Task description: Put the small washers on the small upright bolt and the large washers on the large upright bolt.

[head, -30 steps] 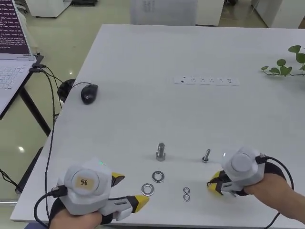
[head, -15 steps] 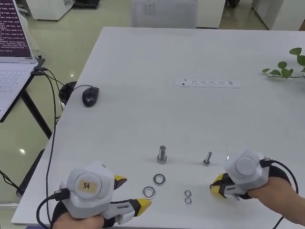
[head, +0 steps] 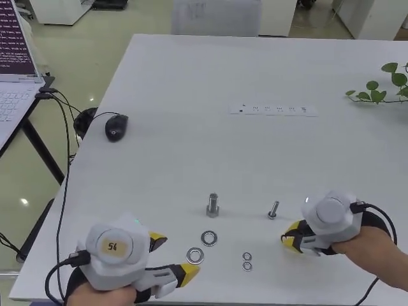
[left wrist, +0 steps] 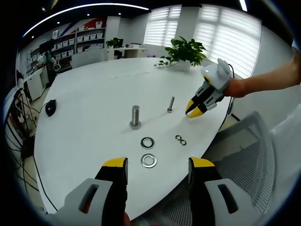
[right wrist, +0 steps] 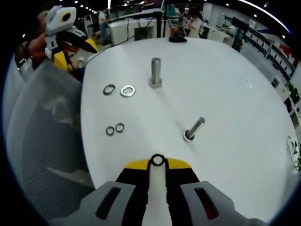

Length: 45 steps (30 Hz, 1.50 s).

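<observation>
A white bench (head: 191, 95) is seen in a bright office. The left gripper (left wrist: 157, 165) is held with jaws apart; what seems a small washer (right wrist: 157, 160), a silvery ring, is pinched by the right gripper (right wrist: 157, 165).

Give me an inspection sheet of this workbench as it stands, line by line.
Surface: white table, carrying just the items below.
Job's things: large bolt and small bolt stand upright, both bare; two large washers and two small washers lie flat in front of them.
Clutter: mouse, power strip, plant at the right edge.
Grippers: left gripper open, empty; right gripper shut on what looks like a third small washer.
Cables: cords hang off the left edge by the mouse; a cable runs from the right gripper.
Surroundings: laptop on a side desk at left; office floor beyond.
</observation>
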{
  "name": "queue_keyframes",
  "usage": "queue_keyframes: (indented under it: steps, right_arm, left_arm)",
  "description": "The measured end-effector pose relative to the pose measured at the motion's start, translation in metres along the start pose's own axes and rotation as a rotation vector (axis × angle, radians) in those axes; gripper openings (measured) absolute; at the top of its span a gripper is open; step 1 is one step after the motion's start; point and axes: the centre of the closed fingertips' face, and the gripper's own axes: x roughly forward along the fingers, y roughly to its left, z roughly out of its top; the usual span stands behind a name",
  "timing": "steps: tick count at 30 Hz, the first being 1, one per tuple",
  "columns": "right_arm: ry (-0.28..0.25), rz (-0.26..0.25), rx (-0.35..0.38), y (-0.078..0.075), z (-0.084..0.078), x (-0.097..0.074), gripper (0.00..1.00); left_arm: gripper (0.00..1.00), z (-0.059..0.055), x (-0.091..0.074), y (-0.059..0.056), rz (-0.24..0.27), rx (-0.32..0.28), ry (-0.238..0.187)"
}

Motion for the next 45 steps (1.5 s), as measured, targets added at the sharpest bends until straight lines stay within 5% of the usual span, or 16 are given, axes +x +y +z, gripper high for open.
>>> queue_keyframes:
  steps: [14,24,45]
  right_arm:
    - [-0.018,-0.048,-0.033,-0.022,0.02,-0.016,0.13]
    - [0.012,-0.059,-0.126,-0.04,0.036,-0.028,0.13]
    - [0.122,0.012,-0.272,-0.051,0.054,-0.016,0.13]
  left_arm:
    - [0.51,0.0,-0.001,0.003,0.007,-0.011,-0.009]
    - [0.51,-0.001,-0.003,0.005,0.014,-0.02,-0.015]
    - [0.51,-0.003,-0.005,0.008,0.018,-0.041,-0.022]
